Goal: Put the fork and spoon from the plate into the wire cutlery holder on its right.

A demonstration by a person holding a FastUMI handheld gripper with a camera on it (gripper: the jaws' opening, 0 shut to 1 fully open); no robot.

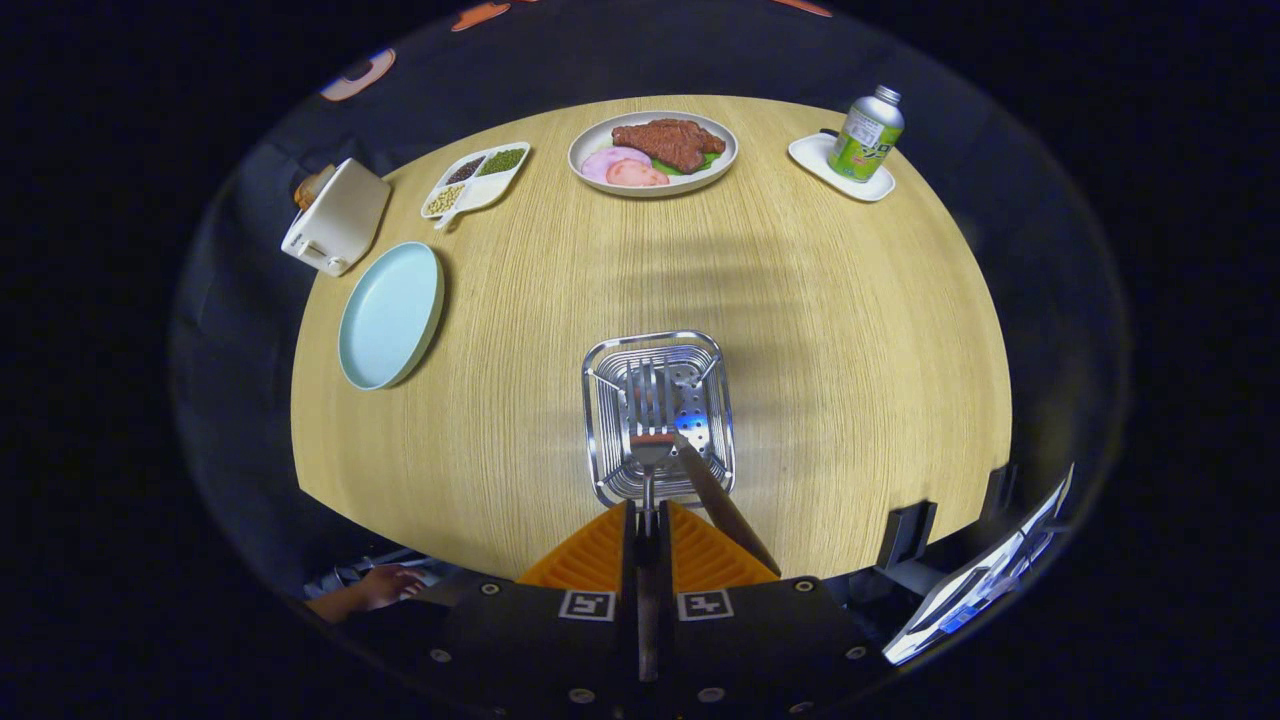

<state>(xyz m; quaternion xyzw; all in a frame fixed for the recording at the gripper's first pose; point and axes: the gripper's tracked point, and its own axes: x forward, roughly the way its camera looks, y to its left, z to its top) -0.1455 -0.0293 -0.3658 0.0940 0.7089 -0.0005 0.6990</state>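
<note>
My gripper is shut on the handle of a metal fork. The fork's tines point forward over the open top of the square wire cutlery holder, which stands on the wooden table just ahead of the fingers. A second utensil's long handle, which I take for the spoon, leans out of the holder toward the right finger; its head is hidden inside. Left of the holder lies the light blue plate, with nothing on it.
At the far side of the table are a divided dish of beans, a plate of meat and ham, and a can on a small white tray. A white box sits at the left edge. A person's hand is below the table's near edge.
</note>
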